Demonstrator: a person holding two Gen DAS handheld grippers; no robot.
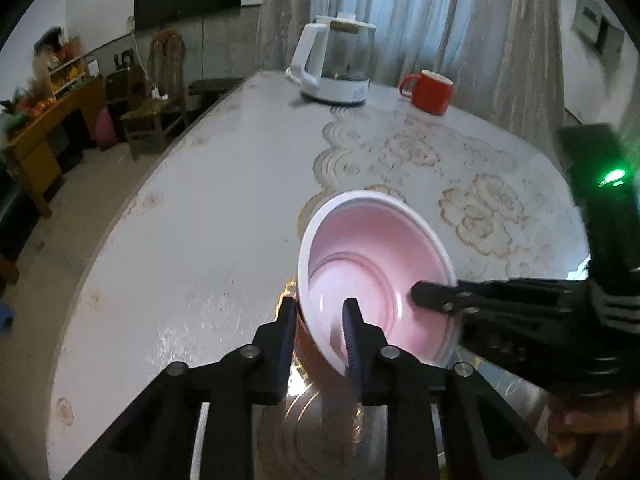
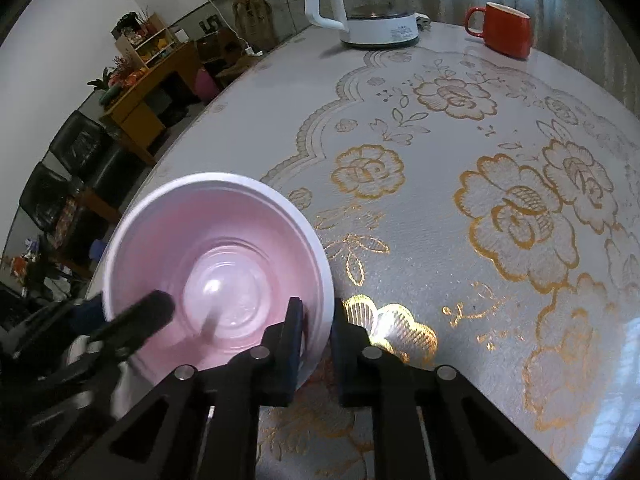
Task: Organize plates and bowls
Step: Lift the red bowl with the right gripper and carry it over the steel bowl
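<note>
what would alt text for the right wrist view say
Both grippers clamp the rim of a pink bowl above a floral-patterned table: the right gripper on its near edge, the left gripper from the left. A white kettle and red mug stand at the far edge.

Round desk (image 2: 400, 208) under a pale cover printed with gold flowers; at the far edge, a white-based glass kettle (image 2: 372, 8), and just beside it a red mug (image 2: 504, 30), both upright.

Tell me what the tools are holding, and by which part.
Both grip the pink bowl by its rim: the left tool on one side, the right tool on the opposite side.
</note>
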